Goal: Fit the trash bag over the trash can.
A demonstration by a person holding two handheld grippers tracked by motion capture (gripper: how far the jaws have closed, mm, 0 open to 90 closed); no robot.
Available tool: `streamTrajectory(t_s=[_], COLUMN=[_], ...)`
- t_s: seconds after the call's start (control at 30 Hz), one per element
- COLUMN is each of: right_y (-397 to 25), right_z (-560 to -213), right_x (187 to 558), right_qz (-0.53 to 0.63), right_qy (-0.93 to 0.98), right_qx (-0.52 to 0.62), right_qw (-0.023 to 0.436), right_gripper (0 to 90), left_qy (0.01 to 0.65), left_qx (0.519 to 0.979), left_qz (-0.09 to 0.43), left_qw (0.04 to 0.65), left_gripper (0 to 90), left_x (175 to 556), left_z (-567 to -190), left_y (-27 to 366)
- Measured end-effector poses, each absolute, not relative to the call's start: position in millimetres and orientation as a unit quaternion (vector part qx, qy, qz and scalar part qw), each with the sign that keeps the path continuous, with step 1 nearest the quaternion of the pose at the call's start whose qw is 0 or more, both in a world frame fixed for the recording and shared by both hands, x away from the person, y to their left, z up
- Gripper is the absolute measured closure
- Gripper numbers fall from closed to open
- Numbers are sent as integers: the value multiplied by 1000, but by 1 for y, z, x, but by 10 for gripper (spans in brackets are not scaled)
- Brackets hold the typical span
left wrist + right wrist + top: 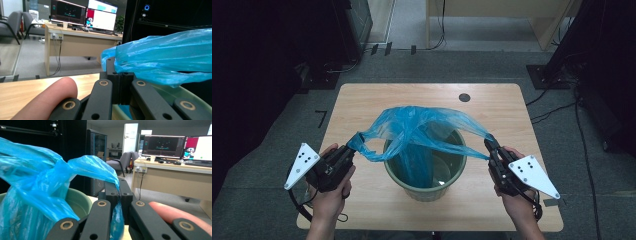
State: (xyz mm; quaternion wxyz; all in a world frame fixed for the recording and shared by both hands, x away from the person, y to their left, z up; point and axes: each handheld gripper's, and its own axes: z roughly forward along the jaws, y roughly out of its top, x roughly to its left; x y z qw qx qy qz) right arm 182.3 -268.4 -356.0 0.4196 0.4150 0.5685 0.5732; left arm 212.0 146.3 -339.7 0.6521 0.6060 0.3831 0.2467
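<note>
High view shows your wooden counter (362,100) carrying a green bin (424,187) at its middle, with the blue bag (417,125) stretched above it. Your left gripper (354,145) and right gripper (488,142) each clamp a bag edge.

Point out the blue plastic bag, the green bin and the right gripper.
blue plastic bag (422,122): high view, bunched top above the bin.
green bin (424,188): high view, front outer wall.
right gripper (490,143): high view, jaw tips clamping the bag's edge.
</note>
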Motion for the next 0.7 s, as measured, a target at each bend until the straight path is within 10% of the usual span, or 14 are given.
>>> streamTrajectory(t_s=[0.7], right_y=[-281], right_z=[-379], right_x=[162], right_qz=[550], right_qy=[576], right_qx=[431], right_qw=[424], right_gripper=[900], left_qy=[378], left_qx=[640], left_qz=[178], left_qw=[645], left_gripper=[898], left_x=[185], left_z=[-399], left_y=[154])
